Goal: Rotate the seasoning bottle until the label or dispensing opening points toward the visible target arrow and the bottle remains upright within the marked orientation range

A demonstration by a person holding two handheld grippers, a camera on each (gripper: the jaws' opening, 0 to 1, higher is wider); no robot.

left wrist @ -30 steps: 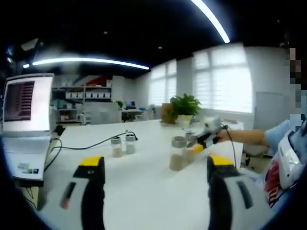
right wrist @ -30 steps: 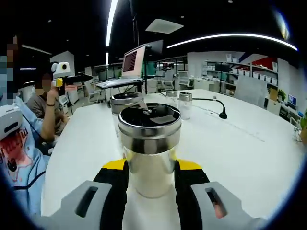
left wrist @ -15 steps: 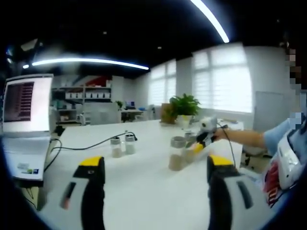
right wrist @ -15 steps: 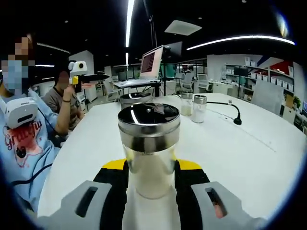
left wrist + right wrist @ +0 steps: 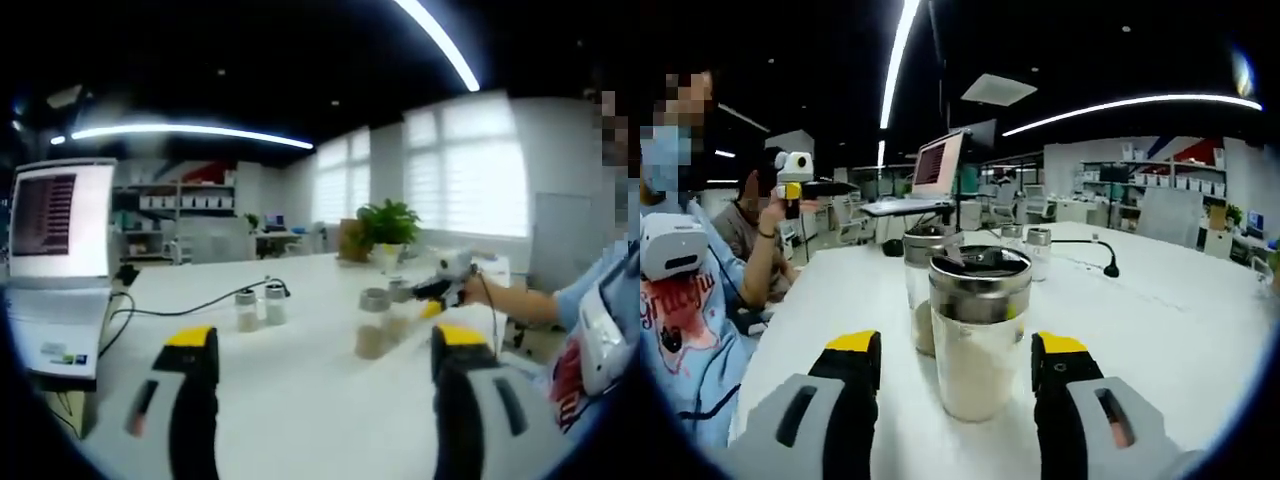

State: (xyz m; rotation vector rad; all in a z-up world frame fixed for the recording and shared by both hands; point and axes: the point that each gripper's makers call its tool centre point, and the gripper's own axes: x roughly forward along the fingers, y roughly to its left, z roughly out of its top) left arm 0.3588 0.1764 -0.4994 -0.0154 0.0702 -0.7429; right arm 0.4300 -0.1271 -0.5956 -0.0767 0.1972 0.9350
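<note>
A glass seasoning bottle (image 5: pixel 978 335) with a steel lid and pale powder inside stands upright on the white table (image 5: pixel 1160 330). My right gripper (image 5: pixel 956 345) is open, its yellow-tipped jaws on either side of the bottle with a gap on each side. In the left gripper view the same bottle (image 5: pixel 400 308) is partly hidden behind a second similar bottle (image 5: pixel 371 322), and the right gripper (image 5: pixel 440 290) is held just right of them. My left gripper (image 5: pixel 325 340) is open with nothing between its jaws, well short of the bottles.
The second bottle (image 5: pixel 923 290) stands just behind the first. Two small shakers (image 5: pixel 258 305) and a black cable (image 5: pixel 180 300) lie further along the table. An open laptop (image 5: pixel 58 225) is at the left and a potted plant (image 5: pixel 387 222) at the far edge. A person's hand (image 5: pixel 768 215) holds the left gripper.
My right gripper has opened and let go of the seasoning bottle, which now stands free on the table. The right gripper has drawn back a little. The left gripper has barely moved.
</note>
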